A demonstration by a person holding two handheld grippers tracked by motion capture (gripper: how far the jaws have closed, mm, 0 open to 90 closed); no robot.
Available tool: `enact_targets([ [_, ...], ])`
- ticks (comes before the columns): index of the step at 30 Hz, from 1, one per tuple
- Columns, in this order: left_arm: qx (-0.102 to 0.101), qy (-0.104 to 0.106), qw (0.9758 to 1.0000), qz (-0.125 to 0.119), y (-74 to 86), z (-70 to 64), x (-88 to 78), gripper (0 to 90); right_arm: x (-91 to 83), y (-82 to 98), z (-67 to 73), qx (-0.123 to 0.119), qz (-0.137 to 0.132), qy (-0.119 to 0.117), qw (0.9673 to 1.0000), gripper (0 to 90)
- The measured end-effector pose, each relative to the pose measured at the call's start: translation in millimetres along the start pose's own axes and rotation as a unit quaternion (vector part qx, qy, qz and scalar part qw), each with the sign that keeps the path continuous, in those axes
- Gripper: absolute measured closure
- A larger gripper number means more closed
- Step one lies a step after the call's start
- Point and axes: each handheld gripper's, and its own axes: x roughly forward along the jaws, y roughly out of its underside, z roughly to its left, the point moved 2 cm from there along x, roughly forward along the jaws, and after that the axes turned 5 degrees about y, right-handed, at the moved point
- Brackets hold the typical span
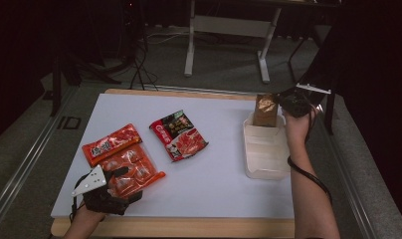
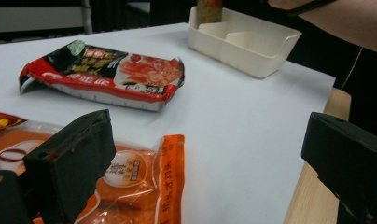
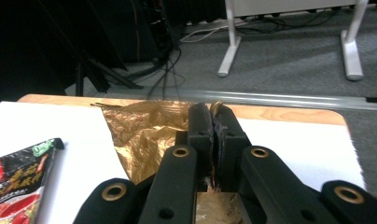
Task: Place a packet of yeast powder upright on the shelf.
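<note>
Gold foil packet (image 1: 265, 110) clamped in the right gripper (image 1: 283, 103), held upright in the white tray (image 1: 265, 162) at the worktop's right edge — print unreadable, left gripper (image 1: 120, 180) spread apart over an orange packet (image 1: 129, 167) near the front-left corner.

Three snack packets: one gold (image 1: 265, 110), one red-and-black (image 1: 179, 135), one orange (image 1: 123, 158). One white tray (image 1: 265, 160). One table (image 1: 214, 184). Two grippers, left (image 1: 120, 180) and right (image 1: 283, 103).
</note>
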Motion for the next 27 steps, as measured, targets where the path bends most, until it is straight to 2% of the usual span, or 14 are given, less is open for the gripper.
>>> enact_targets([
  [2, 0.001, 0.001, 1.0, -0.001, -0.6, -0.8, 0.6, 2.4, -2.1, -1.8, 1.5, -0.016, 0.006, 0.011, 0.9998, 82.8],
  [6, -0.001, 0.003, 1.0, 0.0, -0.5, -0.8, 0.9, 2.4, -4.0, -4.6, 2.2, -0.02, 0.014, 0.014, 0.9996, 75.2],
  [8, -0.003, 0.006, 1.0, 0.004, -0.3, -0.9, 1.0, 3.1, -7.8, -7.0, 5.2, -0.025, 0.012, 0.016, 0.9995, 66.5],
  [9, -0.006, 0.006, 0.9999, 0.011, -0.1, -0.9, 1.1, 3.1, -7.8, -7.0, 5.2, -0.025, 0.012, 0.016, 0.9995, 66.5],
  [12, -0.018, 0.009, 0.9993, 0.033, 0.7, -0.6, 3.0, 3.5, -15.9, -10.2, 12.4, -0.037, 0.006, 0.016, 0.9992, 53.9],
  [13, -0.018, 0.009, 0.9993, 0.033, 0.7, -0.6, 3.0, 3.5, -15.9, -10.2, 12.4, -0.037, 0.006, 0.016, 0.9992, 53.9],
  [15, -0.023, 0.004, 0.9991, 0.036, 0.8, -0.3, 3.2, 3.4, -21.3, -10.8, 18.4, -0.042, 0.006, 0.016, 0.999, 44.8],
  [19, -0.032, 0.0, 0.9989, 0.035, 0.7, 1.1, 1.9, 3.2, -28.1, -9.6, 30.5, -0.048, 0.013, -0.001, 0.9988, 31.2],
  [20, -0.034, -0.001, 0.9988, 0.036, 0.6, 1.1, 1.7, 3.2, -28.1, -9.6, 30.5, -0.048, 0.013, -0.001, 0.9988, 31.2],
  [21, -0.037, -0.001, 0.9987, 0.037, 0.5, 1.3, 1.6, 3.3, -31.6, -8.5, 35.8, -0.047, 0.011, -0.013, 0.9988, 24.1],
  [23, -0.038, -0.011, 0.9983, 0.043, 0.2, 1.3, 1.6, 3.3, -34.0, -7.3, 38.8, -0.048, 0.008, -0.017, 0.9987, 21.5],
  [24, -0.031, -0.02, 0.9983, 0.045, -0.3, 0.4, 1.2, 3.4, -38.9, -4.8, 43.6, -0.044, 0.0, -0.027, 0.9987, 15.9],
  [25, -0.025, -0.028, 0.9983, 0.045, -0.9, -0.6, 1.1, 3.4, -38.9, -4.8, 43.6, -0.044, 0.0, -0.027, 0.9987, 15.9],
  [27, -0.037, -0.017, 0.9979, 0.05, -0.8, 0.4, 1.7, 3.7, -44.3, -3.0, 47.4, -0.043, -0.009, -0.033, 0.9985, 13.9],
])
